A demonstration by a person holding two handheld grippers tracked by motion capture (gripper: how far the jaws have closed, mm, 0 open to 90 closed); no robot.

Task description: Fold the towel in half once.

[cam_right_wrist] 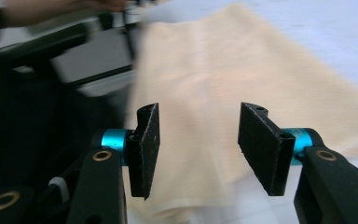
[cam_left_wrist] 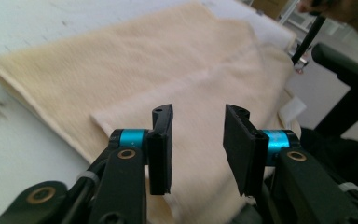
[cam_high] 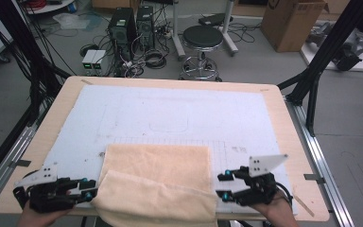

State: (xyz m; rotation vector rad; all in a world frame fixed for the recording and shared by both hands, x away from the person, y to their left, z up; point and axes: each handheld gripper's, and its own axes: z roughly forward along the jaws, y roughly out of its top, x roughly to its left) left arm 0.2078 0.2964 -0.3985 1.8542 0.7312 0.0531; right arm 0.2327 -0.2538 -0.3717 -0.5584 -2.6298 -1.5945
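A cream towel point(cam_high: 158, 179) lies folded on the white mat, its near fold overlapping the front edge of the table. My left gripper point(cam_high: 88, 187) sits at the towel's left end and my right gripper point(cam_high: 224, 184) at its right end, both pointing inward at it. In the left gripper view the left gripper point(cam_left_wrist: 198, 112) is open, and the towel point(cam_left_wrist: 168, 70) lies beyond its black pads, with nothing pressed between them. In the right gripper view the right gripper point(cam_right_wrist: 198, 109) is open too, with the towel point(cam_right_wrist: 242, 70) stretching away behind the gap.
The white mat point(cam_high: 170, 109) covers most of the wooden table point(cam_high: 283, 123). On the floor beyond stand a black stool point(cam_high: 202, 38), computer towers point(cam_high: 123, 28) with cables, and a cardboard box point(cam_high: 290, 21). Black frame struts point(cam_high: 321, 56) rise at the right side.
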